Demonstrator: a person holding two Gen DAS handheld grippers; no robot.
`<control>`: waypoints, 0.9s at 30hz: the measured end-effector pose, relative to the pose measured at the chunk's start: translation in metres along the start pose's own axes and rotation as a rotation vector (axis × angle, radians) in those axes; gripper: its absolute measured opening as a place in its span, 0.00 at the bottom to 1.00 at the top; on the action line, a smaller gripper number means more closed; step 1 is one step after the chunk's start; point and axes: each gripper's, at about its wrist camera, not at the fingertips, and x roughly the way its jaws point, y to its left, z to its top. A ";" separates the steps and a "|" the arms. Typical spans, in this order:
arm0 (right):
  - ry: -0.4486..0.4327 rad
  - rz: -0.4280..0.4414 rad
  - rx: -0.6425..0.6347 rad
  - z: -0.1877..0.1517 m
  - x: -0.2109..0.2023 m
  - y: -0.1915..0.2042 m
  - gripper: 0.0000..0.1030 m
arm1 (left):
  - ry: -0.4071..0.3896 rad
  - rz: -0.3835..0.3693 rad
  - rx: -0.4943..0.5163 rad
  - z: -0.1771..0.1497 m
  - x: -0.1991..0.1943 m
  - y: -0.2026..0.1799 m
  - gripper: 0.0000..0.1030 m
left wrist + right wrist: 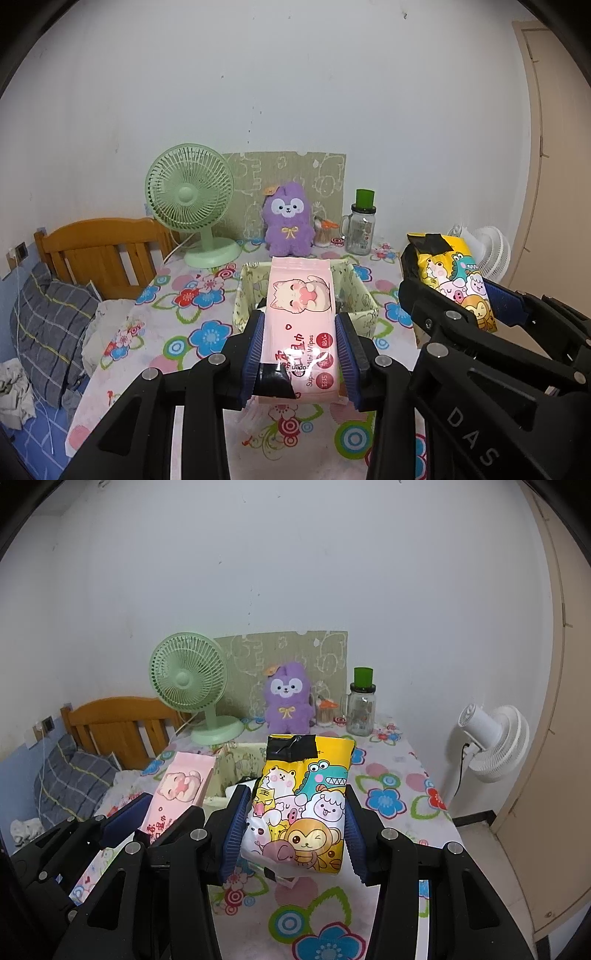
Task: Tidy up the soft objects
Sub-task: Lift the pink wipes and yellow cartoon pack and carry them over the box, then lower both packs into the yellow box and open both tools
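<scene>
My left gripper (300, 325) is shut on a pink wet-wipes pack (300, 310) with a cat print, held above the table in front of an open pale-yellow fabric box (364, 302). My right gripper (295, 805) is shut on a yellow tissue pack (306, 801) with cartoon animals, held upright beside the left one. In the left wrist view the yellow pack (456, 277) and right gripper (452, 295) are at the right. In the right wrist view the pink pack (181, 790) is at the left, with the box (236, 760) behind both packs.
A floral tablecloth (192, 314) covers the table. At the back stand a green desk fan (190, 206), a purple plush toy (289, 225), a glass jar with green lid (360, 229) and a cotton-swab holder (323, 234). A white floor fan (491, 746) stands right; a bed (55, 314) lies left.
</scene>
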 end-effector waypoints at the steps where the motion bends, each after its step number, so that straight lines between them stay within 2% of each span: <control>1: -0.002 0.001 0.002 0.002 0.001 0.000 0.50 | -0.001 0.000 0.000 0.001 0.001 0.000 0.38; 16: -0.020 0.018 0.009 0.030 0.028 -0.001 0.50 | -0.007 0.003 -0.015 0.026 0.028 0.007 0.38; 27: 0.023 0.023 0.019 0.046 0.075 -0.003 0.50 | 0.026 0.014 -0.015 0.040 0.068 0.012 0.38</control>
